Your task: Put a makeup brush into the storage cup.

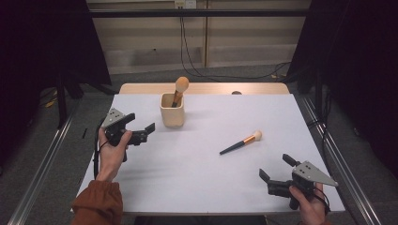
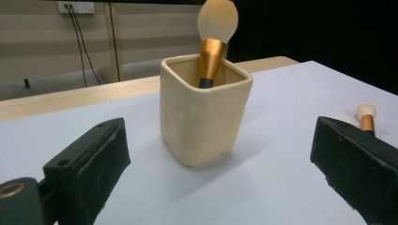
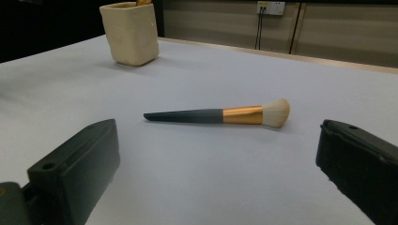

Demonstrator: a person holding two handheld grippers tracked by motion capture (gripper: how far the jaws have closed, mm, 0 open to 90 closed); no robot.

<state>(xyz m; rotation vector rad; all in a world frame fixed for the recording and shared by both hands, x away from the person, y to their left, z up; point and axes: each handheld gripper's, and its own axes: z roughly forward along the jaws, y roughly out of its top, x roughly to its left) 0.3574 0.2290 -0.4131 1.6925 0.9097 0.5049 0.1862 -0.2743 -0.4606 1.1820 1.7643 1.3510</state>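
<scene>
A cream square cup (image 1: 172, 111) (image 2: 202, 111) (image 3: 130, 33) stands at the table's back middle, with a makeup brush (image 1: 179, 90) (image 2: 215, 42) standing in it, bristles up. A second makeup brush (image 1: 242, 142) (image 3: 220, 114) (image 2: 366, 116), dark handle and gold ferrule, lies flat right of centre. My left gripper (image 1: 141, 128) (image 2: 220, 164) is open a little to the left of the cup, nothing between its jaws. My right gripper (image 1: 277, 168) (image 3: 216, 164) is open near the front right corner, pointed at the lying brush and well short of it.
The table has a white top (image 1: 202, 173) with a wooden strip (image 1: 206, 88) along its back edge. Cables (image 1: 197, 70) trail on the floor behind. Metal rails (image 1: 42, 173) run along both sides of the table. A person's left forearm in a rust sleeve (image 1: 97, 202) enters at bottom left.
</scene>
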